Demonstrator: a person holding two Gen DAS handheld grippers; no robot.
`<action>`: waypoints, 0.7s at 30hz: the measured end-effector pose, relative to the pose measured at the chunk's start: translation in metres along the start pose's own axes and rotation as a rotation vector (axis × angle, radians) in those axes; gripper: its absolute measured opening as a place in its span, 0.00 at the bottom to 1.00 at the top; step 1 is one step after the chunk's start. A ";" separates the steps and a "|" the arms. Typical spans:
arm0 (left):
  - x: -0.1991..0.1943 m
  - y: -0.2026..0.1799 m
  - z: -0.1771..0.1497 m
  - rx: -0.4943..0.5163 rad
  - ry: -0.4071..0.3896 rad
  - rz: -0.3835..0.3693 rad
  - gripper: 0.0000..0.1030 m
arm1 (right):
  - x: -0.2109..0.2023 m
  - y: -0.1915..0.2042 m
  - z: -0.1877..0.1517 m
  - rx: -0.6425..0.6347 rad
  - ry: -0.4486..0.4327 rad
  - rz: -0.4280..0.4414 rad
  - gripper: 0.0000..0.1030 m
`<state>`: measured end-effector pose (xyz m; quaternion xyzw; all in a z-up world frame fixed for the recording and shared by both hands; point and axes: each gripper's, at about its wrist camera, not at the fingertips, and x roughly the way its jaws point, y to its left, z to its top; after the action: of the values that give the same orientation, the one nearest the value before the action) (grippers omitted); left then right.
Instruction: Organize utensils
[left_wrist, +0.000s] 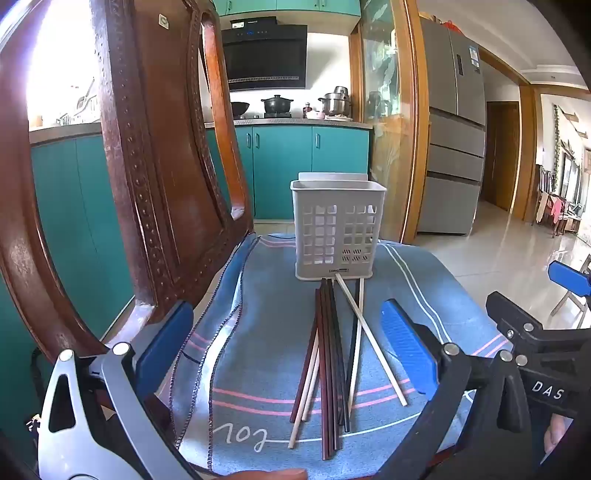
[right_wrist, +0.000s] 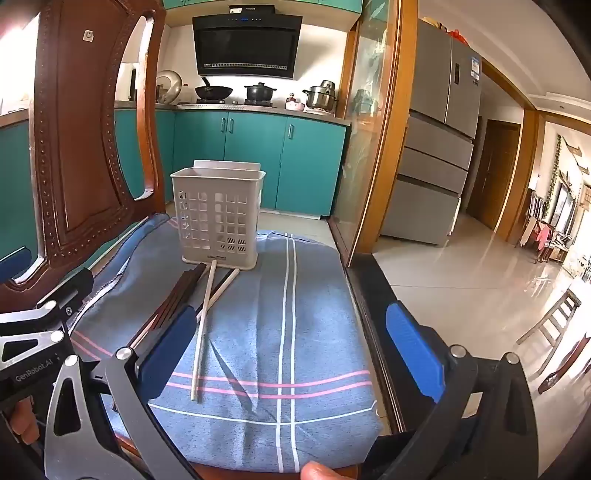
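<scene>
Several chopsticks, dark brown, black and cream, lie in a loose bundle on a blue striped cloth over a chair seat. A white slotted utensil basket stands upright at their far ends. My left gripper is open, low over the cloth, its blue pads either side of the bundle. My right gripper is open and empty, to the right of the chopsticks. The basket stands ahead and left of it. The right gripper also shows in the left wrist view.
The chair's carved wooden back rises close on the left. The seat edge drops off to the right to a tiled floor. Teal kitchen cabinets and a grey fridge stand beyond. The left gripper's body sits at the left.
</scene>
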<state>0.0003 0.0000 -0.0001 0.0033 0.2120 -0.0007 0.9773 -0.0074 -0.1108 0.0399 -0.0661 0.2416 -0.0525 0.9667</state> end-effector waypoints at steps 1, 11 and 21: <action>0.000 0.000 0.000 0.001 0.000 0.000 0.98 | 0.000 0.000 0.000 -0.001 0.001 -0.001 0.98; -0.001 0.000 0.000 0.002 0.001 0.002 0.98 | 0.002 0.002 0.000 0.002 0.002 0.001 0.98; 0.000 0.000 0.000 0.007 0.005 0.003 0.98 | 0.001 0.000 -0.001 0.006 -0.001 0.005 0.98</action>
<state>-0.0002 -0.0001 -0.0001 0.0068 0.2142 -0.0001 0.9768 -0.0072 -0.1113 0.0381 -0.0623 0.2413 -0.0506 0.9671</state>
